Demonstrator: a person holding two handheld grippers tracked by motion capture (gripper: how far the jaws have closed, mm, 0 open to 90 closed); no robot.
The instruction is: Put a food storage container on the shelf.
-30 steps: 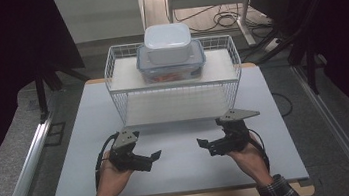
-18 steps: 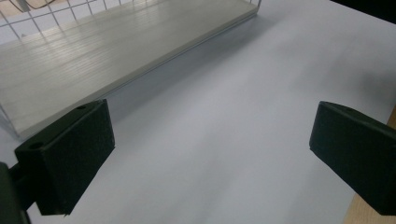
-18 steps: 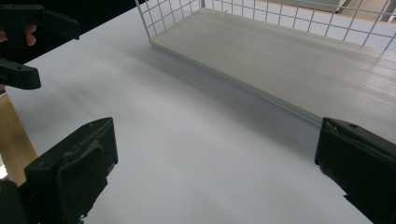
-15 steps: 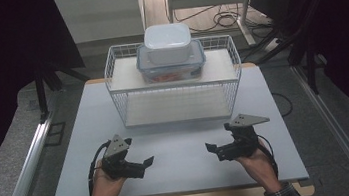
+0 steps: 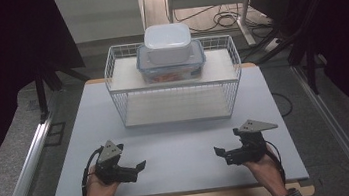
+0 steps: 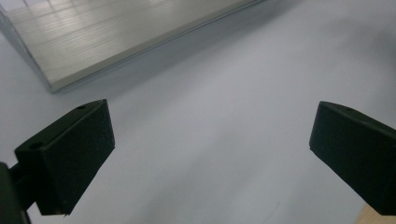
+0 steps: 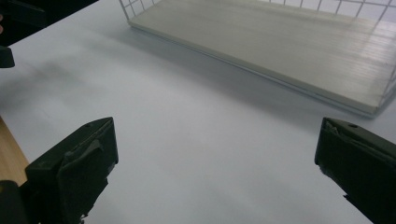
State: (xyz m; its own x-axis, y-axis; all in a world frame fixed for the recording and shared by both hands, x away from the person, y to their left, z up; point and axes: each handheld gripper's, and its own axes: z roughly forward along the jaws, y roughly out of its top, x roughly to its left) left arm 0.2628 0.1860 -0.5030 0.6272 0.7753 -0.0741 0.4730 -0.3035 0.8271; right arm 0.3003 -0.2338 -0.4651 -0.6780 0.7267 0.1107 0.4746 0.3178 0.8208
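wire rack [image 5: 175,85] sitting at table's [image 5: 183,147] far edge, carrying stacked white box [image 5: 167,42] on clear box [image 5: 171,63]; nothing blocking. left gripper [image 5: 138,167] and right gripper [image 5: 219,151] hovering near front corners, jaws wide, holding nothing.

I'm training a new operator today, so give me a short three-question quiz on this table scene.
1. True or false: the left gripper holds something.
2. What sits on the clear blue-rimmed container on the wire rack? A) white lidded box B) mug C) plate
3. The right gripper is ____ (open or shut).

Key: 1 false; 2 A, the white lidded box; 3 open.
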